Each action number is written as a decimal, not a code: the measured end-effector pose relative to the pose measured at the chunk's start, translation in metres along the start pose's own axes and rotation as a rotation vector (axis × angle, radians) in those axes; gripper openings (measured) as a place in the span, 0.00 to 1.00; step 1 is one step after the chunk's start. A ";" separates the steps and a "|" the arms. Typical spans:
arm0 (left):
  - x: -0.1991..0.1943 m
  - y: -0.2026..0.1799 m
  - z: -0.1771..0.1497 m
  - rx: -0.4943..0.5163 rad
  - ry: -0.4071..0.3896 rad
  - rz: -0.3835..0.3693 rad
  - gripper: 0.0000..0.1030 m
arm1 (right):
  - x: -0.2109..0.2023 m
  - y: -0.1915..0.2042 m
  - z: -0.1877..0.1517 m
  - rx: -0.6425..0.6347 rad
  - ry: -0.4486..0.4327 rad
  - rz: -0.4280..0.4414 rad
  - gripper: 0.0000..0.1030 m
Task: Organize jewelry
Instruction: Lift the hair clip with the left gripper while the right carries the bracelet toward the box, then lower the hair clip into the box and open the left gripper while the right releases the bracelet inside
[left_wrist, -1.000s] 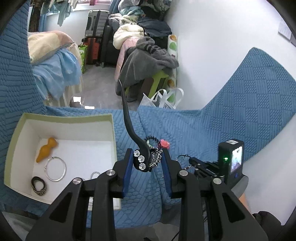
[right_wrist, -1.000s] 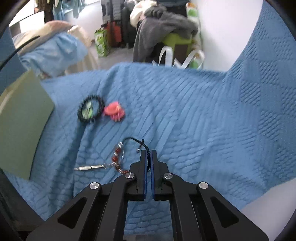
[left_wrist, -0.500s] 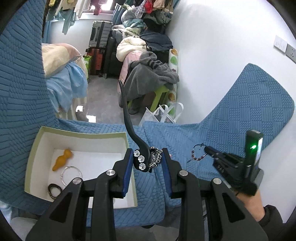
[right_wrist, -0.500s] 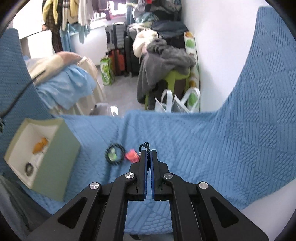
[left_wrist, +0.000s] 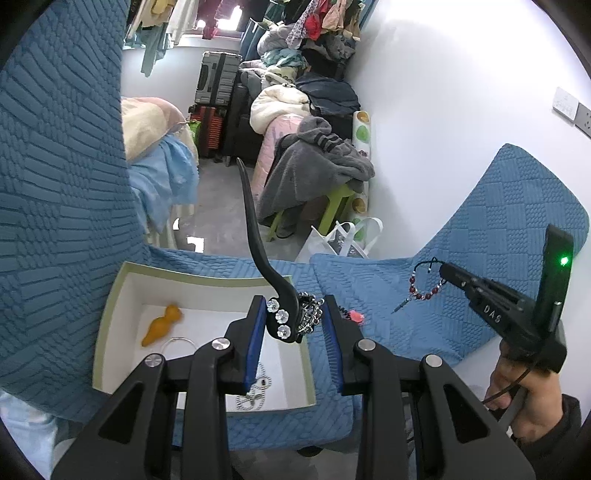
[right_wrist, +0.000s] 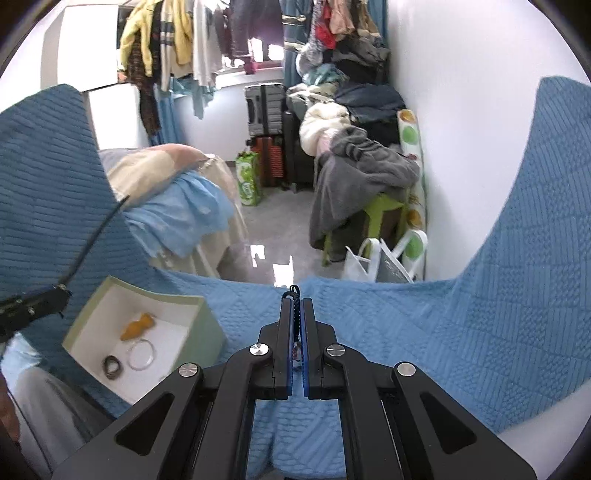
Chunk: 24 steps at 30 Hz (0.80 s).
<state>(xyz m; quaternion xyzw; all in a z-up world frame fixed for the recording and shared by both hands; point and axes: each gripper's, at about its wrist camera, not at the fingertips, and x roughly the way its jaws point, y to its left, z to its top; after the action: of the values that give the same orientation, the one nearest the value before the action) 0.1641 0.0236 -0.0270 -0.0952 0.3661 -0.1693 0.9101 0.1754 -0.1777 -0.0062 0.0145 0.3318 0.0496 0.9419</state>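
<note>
Lettering "DAS" marked the right gripper (left_wrist: 448, 271), its jaws pinching the cord of a red-beaded bracelet (left_wrist: 424, 286) above the blue cover (left_wrist: 480, 229). Left gripper (left_wrist: 293, 325) jaws clamped a black rhinestone hairpin (left_wrist: 282, 314) over the white box (left_wrist: 110, 306).

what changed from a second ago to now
The right tool has lifted the beaded bracelet off the blue cover; a second ago it lay there, already pinched. The left tool rose too, hairpin unchanged in its grip. The box and its contents stayed put.
</note>
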 end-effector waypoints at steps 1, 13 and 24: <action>-0.002 0.004 0.000 0.001 -0.001 0.011 0.30 | 0.001 0.004 0.001 -0.002 0.000 0.010 0.01; -0.007 0.041 -0.007 -0.027 0.027 0.051 0.30 | 0.009 0.071 0.014 -0.049 0.011 0.136 0.01; 0.002 0.062 -0.015 -0.055 0.083 0.080 0.30 | 0.029 0.106 0.006 -0.050 0.072 0.196 0.01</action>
<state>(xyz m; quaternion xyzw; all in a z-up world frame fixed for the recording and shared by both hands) 0.1700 0.0796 -0.0575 -0.0985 0.4114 -0.1262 0.8973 0.1927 -0.0690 -0.0126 0.0219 0.3609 0.1502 0.9202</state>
